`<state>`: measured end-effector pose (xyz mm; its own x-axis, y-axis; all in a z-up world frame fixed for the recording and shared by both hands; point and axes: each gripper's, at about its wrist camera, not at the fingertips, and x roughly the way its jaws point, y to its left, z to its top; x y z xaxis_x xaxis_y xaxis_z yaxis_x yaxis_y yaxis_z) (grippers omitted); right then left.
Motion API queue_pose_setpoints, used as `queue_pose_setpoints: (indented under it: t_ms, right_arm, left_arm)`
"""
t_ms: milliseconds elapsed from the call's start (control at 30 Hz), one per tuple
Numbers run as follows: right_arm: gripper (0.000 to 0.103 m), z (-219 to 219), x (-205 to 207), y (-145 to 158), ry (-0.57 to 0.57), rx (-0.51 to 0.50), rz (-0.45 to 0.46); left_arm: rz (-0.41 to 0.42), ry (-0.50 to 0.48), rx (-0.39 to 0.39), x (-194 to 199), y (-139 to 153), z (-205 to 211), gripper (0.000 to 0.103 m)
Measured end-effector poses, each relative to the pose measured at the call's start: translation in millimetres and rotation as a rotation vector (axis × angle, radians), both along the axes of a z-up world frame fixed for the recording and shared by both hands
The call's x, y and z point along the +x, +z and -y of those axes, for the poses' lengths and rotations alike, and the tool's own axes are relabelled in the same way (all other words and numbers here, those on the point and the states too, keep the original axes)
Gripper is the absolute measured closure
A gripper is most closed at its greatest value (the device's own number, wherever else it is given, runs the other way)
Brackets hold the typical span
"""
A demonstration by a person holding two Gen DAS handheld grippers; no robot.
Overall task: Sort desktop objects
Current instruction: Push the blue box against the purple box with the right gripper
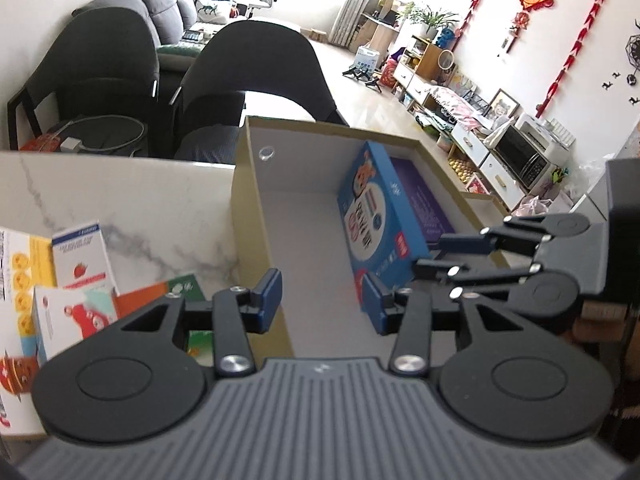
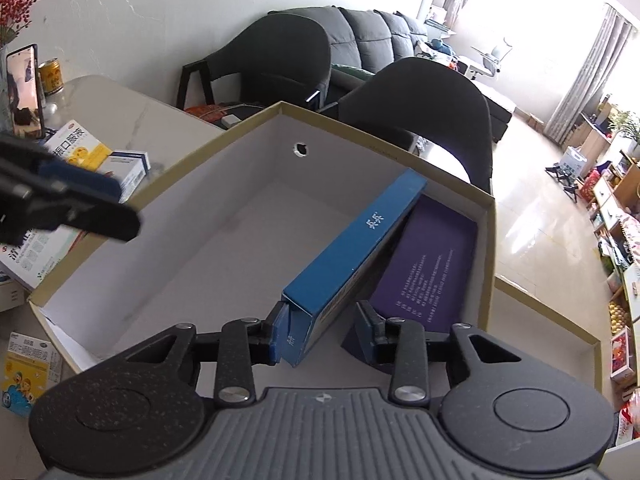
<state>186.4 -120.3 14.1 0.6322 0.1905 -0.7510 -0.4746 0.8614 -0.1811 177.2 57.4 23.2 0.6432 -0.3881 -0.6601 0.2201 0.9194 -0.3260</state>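
Note:
An open cardboard box [image 1: 240, 208] sits on the marble table [image 1: 120, 200]. Inside it a blue carton [image 2: 352, 248] leans tilted against a flat purple box [image 2: 428, 264] along the right wall. My right gripper [image 2: 324, 330] is open around the carton's near end; only its left pad touches the carton. My left gripper [image 1: 322, 300] is open and holds nothing, hovering over the near edge of the cardboard box beside the blue carton [image 1: 372, 220]. The right gripper [image 1: 452, 254] shows at the right of the left wrist view.
Several medicine boxes lie on the table left of the cardboard box: a white strawberry one [image 1: 80, 256], a yellow one [image 2: 80, 148], a white-blue one [image 2: 128, 164]. A phone [image 2: 24, 92] and a can [image 2: 50, 76] stand at the far left. Dark chairs [image 1: 256, 72] stand behind the table.

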Motion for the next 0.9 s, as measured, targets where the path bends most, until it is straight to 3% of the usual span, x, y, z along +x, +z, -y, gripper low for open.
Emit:
queue_pose_setpoints:
  t_ms: [433, 633, 767, 900]
  right_arm:
    - [0.063, 11, 8, 20, -0.092, -0.068, 0.062]
    - [0.058, 14, 3, 28, -0.063, 0.018, 0.048]
    - [0.058, 13, 5, 32, -0.047, 0.103, 0.0]
    - [0.058, 5, 10, 28, -0.053, 0.112, -0.028]
  left_arm:
    - [-0.036, 0.014, -0.024, -6, -11, -10, 0.059]
    - [-0.013, 0.046, -0.041, -21, -10, -17, 0.058]
    - [0.022, 0.07, -0.028, -38, -9, -20, 0.053]
    - [0.037, 0.08, -0.016, -50, -8, -22, 0.044]
